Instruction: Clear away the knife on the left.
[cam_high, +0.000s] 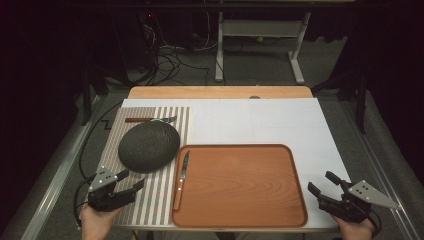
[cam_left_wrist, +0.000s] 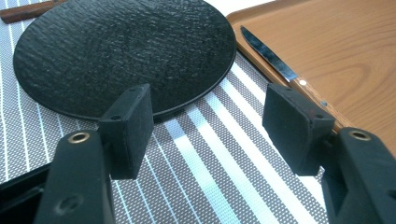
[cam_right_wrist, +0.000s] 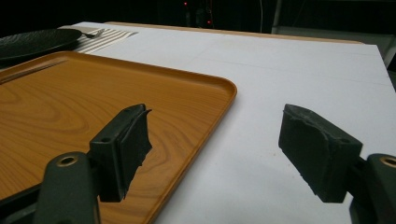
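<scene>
A round black plate (cam_high: 149, 146) (cam_left_wrist: 123, 49) (cam_right_wrist: 32, 41) lies on a grey striped placemat (cam_high: 155, 190) (cam_left_wrist: 210, 158). A wooden tray (cam_high: 240, 187) (cam_left_wrist: 336, 51) (cam_right_wrist: 70, 116) sits to its right. A knife with a wooden handle (cam_high: 181, 177) (cam_left_wrist: 275, 65) rests on the tray's left edge. Beyond the plate lies a fork with a wooden handle (cam_high: 150, 119). My left gripper (cam_high: 127, 181) (cam_left_wrist: 208, 126) hovers open over the placemat just short of the plate. My right gripper (cam_high: 322, 183) (cam_right_wrist: 215, 149) stands open at the tray's near right corner, nothing between its jaws.
A white sheet (cam_high: 260, 120) (cam_right_wrist: 289, 84) covers the wooden table (cam_high: 220, 92), bare to the right of the tray. Behind the table are cables (cam_high: 170, 60) on the floor and a white desk frame (cam_high: 260, 45).
</scene>
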